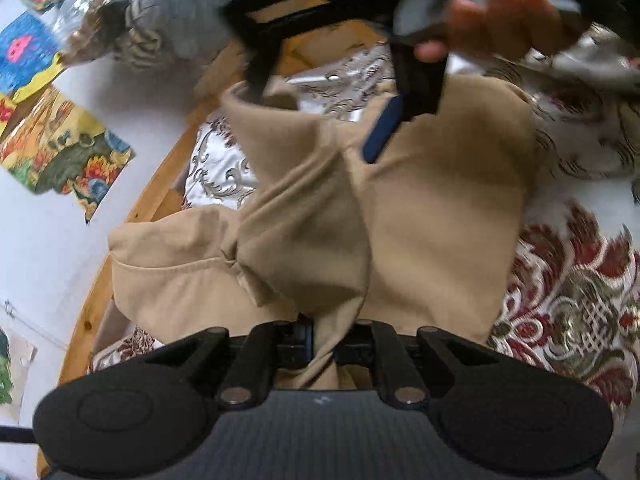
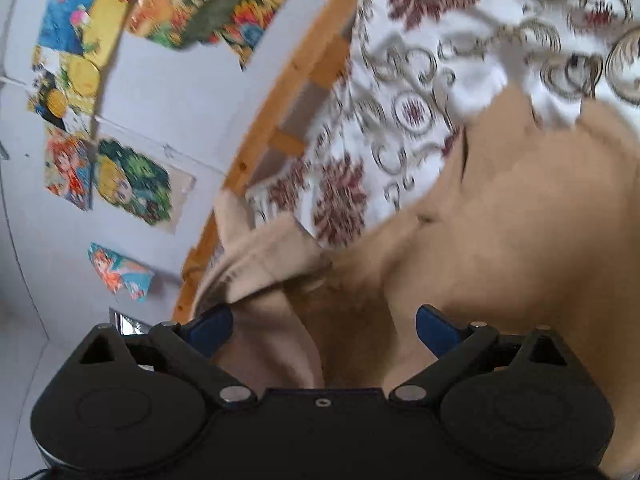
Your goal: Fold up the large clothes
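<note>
A large beige garment (image 1: 432, 216) lies bunched on a patterned bedspread (image 1: 580, 280). My left gripper (image 1: 323, 344) is at the bottom of the left wrist view. It is shut on a twisted fold of the garment, which fans out ahead from the jaws. Across the cloth, a hand (image 1: 500, 20) holds my right gripper (image 1: 316, 120) over the garment's far edge. In the right wrist view the right gripper (image 2: 324, 328) has its blue fingers (image 2: 212, 328) wide apart. The beige garment (image 2: 500, 240) is heaped between and under them, and the pads do not press on it.
The bedspread (image 2: 400, 80) is white with maroon and silver ornaments. A wooden bed frame (image 1: 132, 216) (image 2: 280, 92) runs along its side. Beyond it is a pale wall with colourful pictures (image 1: 64, 148) (image 2: 132, 180). Grey bedding (image 1: 160, 12) is piled at the far end.
</note>
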`<state>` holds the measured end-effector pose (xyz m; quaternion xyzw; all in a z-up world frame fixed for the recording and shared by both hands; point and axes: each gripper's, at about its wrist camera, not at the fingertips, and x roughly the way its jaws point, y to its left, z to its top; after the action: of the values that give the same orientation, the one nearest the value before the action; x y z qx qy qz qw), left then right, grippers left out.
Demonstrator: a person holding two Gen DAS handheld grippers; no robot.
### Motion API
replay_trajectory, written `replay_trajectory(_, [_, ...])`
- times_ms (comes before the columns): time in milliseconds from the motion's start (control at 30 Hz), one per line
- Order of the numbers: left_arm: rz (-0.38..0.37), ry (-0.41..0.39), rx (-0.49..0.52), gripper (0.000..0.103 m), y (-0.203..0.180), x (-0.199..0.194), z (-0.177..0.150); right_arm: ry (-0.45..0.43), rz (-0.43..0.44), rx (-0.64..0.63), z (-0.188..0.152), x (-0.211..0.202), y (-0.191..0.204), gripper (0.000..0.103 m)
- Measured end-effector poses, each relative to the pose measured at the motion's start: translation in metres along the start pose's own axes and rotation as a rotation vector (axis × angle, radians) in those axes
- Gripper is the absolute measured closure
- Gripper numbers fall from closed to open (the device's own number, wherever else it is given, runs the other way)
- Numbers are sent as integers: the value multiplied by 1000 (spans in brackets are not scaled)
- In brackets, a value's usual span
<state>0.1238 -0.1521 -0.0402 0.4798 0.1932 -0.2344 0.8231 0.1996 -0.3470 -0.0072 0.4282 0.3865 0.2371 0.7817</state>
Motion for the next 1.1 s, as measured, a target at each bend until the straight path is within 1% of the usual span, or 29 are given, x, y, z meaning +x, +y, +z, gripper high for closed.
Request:
replay_trajectory(100, [20,-6,36,94,-5,-1,-4,-10,29,17,1,0,8,4])
replay_trajectory(200, [8,-1,-5,94,-1,0,-9,-40,0,70,0,-4,7,4])
replay_trajectory(267, [1,5,-29,94,5,1,-10,-46,7,115,-5,-12,1,4])
replay_trajectory(333, [-1,8,-36,94,8,0,-10,-45,34,153,-11,-23,-4,4])
replay_trajectory(400, [-5,7,-24,94,8,0,-11,-53,68,165,-16,-36,-3,3])
replay_trajectory(467, [-5,4,9,94,3,0,-11,-51,63,150,-15,-42,2,2])
replay_trajectory(533, [-5,-4,51,94,-3,0,-10,-43,41,105,-8,-41,12,2])
replay_trajectory(567, [-2,-10,74,94,-6,1,-9,-32,6,76,-3,-36,18,3])
replay_trajectory(600, [-1,-17,95,94,-9,0,-9,-15,-32,43,3,-28,23,6])
replay_trajectory(633, [-2,-25,113,94,-13,-1,-9,4,-69,7,8,-20,28,8])
replay_trajectory(700, [-11,-47,156,94,-21,-3,-10,59,-143,-66,17,0,38,9])
replay_trajectory(767, [-13,-65,202,94,-31,-4,-11,115,-178,-136,23,20,49,11])
replay_trajectory(867, [-13,-84,259,94,-44,-3,-12,193,-229,-227,27,47,61,18])
replay_trajectory(933, [-12,-91,278,94,-48,-2,-14,237,-263,-291,23,62,67,34])
replay_trajectory(967, [-11,-90,279,94,-50,-2,-14,255,-287,-328,20,69,70,39])
replay_trajectory(1000, [-13,-88,276,94,-49,-1,-14,265,-314,-383,15,74,74,53])
replay_trajectory(1033, [-12,-89,271,94,-49,-1,-15,263,-317,-425,11,78,76,64])
replay_trajectory(1100, [-13,-95,273,94,-49,-2,-13,243,-290,-474,7,77,80,79])
